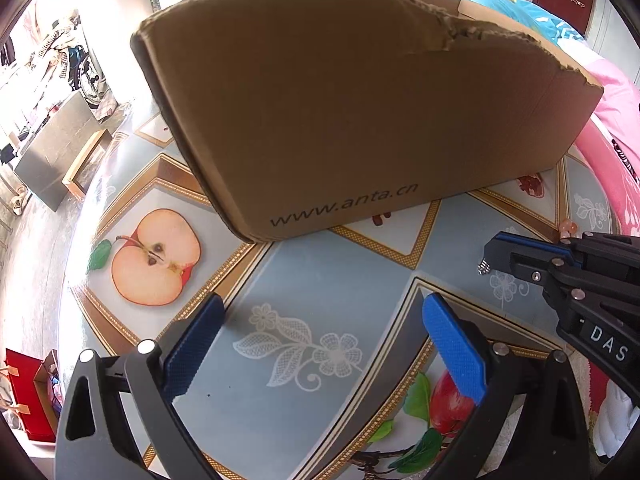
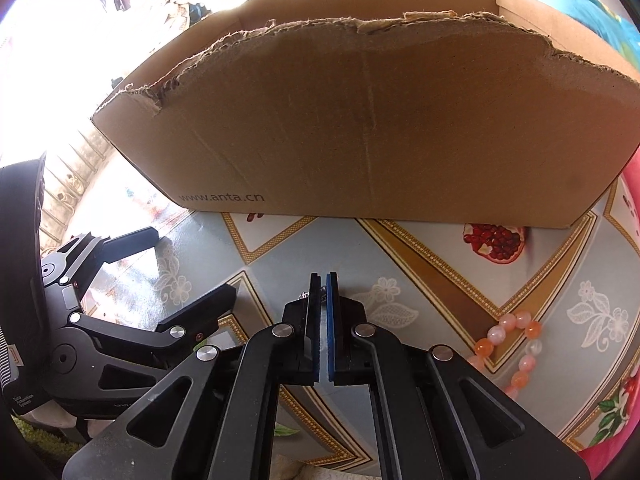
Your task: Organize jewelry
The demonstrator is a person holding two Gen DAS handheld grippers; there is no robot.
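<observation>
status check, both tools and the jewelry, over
Right tool shut on a small silver piece. Left tool open, empty. Bead bracelet on the tablecloth. Cardboard box ahead, tall near wall to clear.

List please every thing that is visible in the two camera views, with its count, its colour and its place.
cardboard box: one, brown, torn top edge, on the table behind both grippers.
bead bracelet: one, orange, pink and white, on the table right of the right gripper.
small jewelry piece: one, silvery, pinched at the right gripper's tip.
tablecloth: one, grey-blue with fruit and flower prints, under everything.
left gripper: one, black with blue pads, open, empty.
right gripper: one, black with blue pads, shut on the small jewelry piece.
</observation>
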